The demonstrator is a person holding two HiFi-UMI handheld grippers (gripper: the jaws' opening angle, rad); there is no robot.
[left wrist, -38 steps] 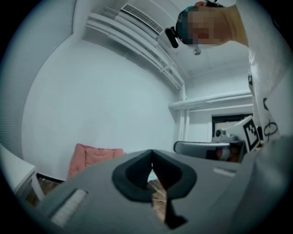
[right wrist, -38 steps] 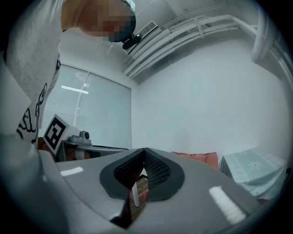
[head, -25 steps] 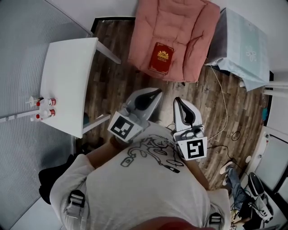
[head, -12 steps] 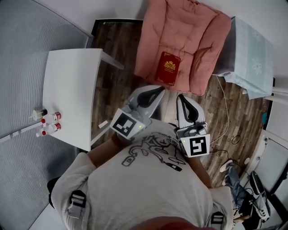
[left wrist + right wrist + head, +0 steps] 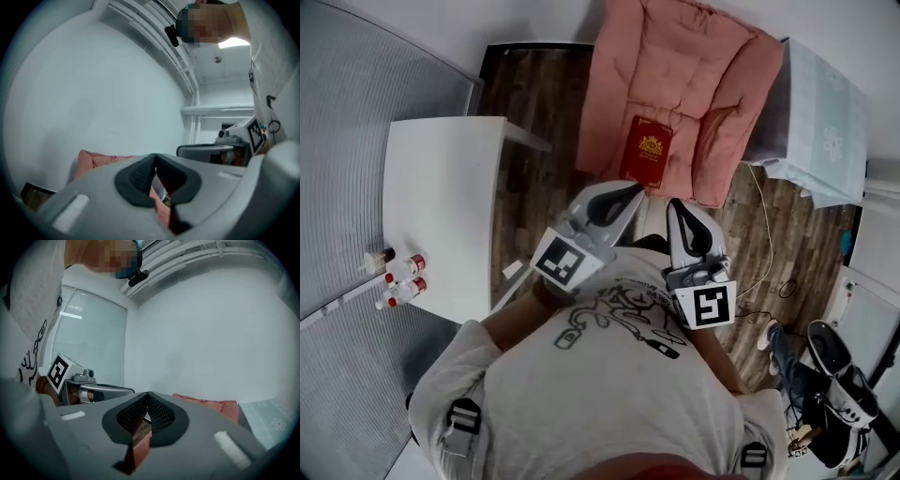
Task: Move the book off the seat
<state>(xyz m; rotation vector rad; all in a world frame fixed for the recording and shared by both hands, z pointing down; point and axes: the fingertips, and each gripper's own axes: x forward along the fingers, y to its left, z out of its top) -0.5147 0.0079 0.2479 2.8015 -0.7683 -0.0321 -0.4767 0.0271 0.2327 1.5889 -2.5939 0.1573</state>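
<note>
Red book [image 5: 648, 152], gold-crested, lies flat near the front edge of the pink armchair seat [image 5: 675, 66]. Left gripper [image 5: 631, 191] and right gripper [image 5: 672, 207] hover just short of it, jaws together and empty. Risk: unopened jaws may push the book onto the wooden floor [image 5: 534, 141] rather than grasp it.

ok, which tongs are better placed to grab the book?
Left, probably: the left tongs end just short of the red book, at its near edge; the right tongs sit further back. Both are shut and must open first.
</note>
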